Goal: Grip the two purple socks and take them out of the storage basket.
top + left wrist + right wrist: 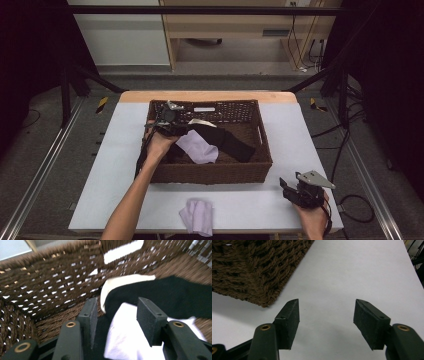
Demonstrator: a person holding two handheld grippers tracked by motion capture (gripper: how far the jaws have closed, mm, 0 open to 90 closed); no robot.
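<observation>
On the white table (280, 150) sits a brown woven basket (210, 172) shaped like a box. Inside it lie a long black cloth (225, 140), a small pale purple cloth (197, 147) and a cream cloth (125, 281) peeking out from under the black one. The left gripper (116, 322) is down inside the basket, near its far left corner. Its jaws are apart, with the purple cloth and a bit of the black cloth between them. Another pale purple cloth (197, 216) lies bunched on the table, in front of the basket. The right gripper (327, 320) hangs over bare table near the basket's front right corner, jaws wide apart and holding nothing.
</observation>
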